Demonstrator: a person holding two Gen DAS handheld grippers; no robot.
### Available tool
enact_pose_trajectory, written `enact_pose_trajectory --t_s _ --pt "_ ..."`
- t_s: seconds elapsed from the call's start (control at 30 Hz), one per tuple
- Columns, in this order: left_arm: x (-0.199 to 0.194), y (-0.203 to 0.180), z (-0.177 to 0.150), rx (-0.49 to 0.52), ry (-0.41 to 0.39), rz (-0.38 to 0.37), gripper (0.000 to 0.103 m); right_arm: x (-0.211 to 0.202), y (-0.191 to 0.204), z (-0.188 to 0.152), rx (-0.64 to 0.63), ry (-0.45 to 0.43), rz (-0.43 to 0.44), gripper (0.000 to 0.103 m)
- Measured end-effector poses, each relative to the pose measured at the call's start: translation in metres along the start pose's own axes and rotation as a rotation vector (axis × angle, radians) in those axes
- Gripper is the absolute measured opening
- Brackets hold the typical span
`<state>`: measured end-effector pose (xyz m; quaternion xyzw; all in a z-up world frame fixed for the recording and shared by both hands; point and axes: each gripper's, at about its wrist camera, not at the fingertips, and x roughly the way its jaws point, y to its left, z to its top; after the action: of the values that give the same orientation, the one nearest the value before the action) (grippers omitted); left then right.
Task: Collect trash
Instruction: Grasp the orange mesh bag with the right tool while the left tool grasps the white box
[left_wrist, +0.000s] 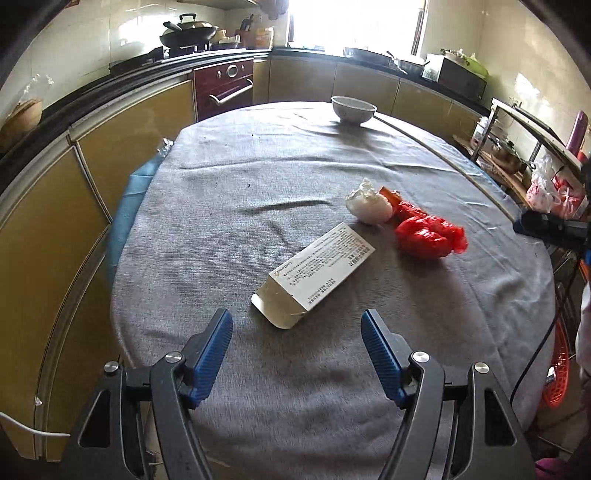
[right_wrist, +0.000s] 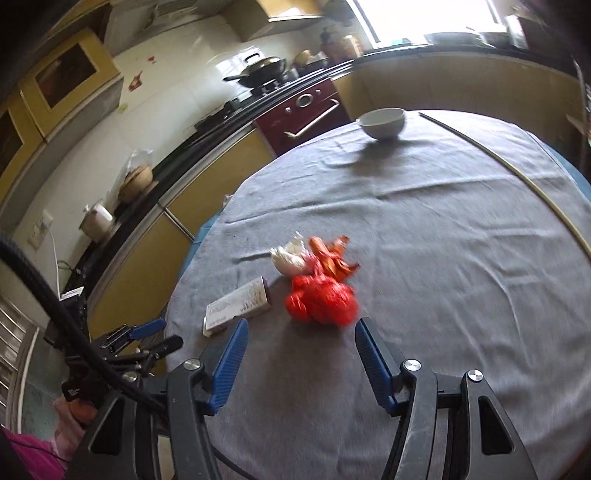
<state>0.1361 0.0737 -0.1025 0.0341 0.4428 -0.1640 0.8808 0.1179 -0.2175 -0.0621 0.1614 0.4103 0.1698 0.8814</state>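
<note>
An empty white carton (left_wrist: 314, 275) lies flat on the grey tablecloth (left_wrist: 229, 229), its open flap just ahead of my left gripper (left_wrist: 297, 325), which is open and empty. Beyond it lie a crumpled white tissue (left_wrist: 369, 203), an orange wrapper (left_wrist: 391, 197) and a crumpled red plastic bag (left_wrist: 428, 236). In the right wrist view my right gripper (right_wrist: 299, 334) is open and empty, just short of the red bag (right_wrist: 321, 301). The carton (right_wrist: 238, 306) lies left of it, the tissue (right_wrist: 290, 258) and the orange wrapper (right_wrist: 332, 258) behind.
A white bowl (left_wrist: 353, 109) stands at the far side of the table, and shows in the right wrist view (right_wrist: 382, 122). Yellow kitchen cabinets (left_wrist: 44, 236) and a dark red oven (left_wrist: 223, 86) line the left. A shelf with bags (left_wrist: 546, 188) stands at the right.
</note>
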Motion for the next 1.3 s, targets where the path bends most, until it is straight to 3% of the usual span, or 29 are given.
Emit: enact_pose_trajectory --t_s 0.2,0.47,0.63,0.77,1.0,1.13,1.3 --pt "0.019 0.001 0.008 0.024 0.025 -0.002 0.073 0.042 0.003 0.03 -0.004 0.047 0.012 0.064" --pt "0.042 -0.003 0.027 0.073 0.053 -0.047 0.073 0.105 -0.022 0.054 0.026 0.147 -0.104 0.064" --pt "0.062 -0.011 0.038 0.127 0.089 -0.091 0.073 0.137 -0.028 0.064 0.046 0.191 -0.102 0.063" --pt "0.076 -0.015 0.042 0.16 0.131 -0.137 0.073 0.163 -0.026 0.065 0.004 0.247 -0.151 0.043" --pt "0.087 -0.015 0.04 0.176 0.143 -0.166 0.073 0.152 -0.026 0.06 -0.045 0.18 -0.163 0.038" --pt "0.086 -0.019 0.039 0.175 0.137 -0.199 0.072 0.131 -0.04 0.059 0.015 0.127 -0.162 0.037" --pt "0.086 -0.028 0.037 0.185 0.127 -0.196 0.061 0.09 -0.055 0.056 0.077 0.054 -0.151 0.037"
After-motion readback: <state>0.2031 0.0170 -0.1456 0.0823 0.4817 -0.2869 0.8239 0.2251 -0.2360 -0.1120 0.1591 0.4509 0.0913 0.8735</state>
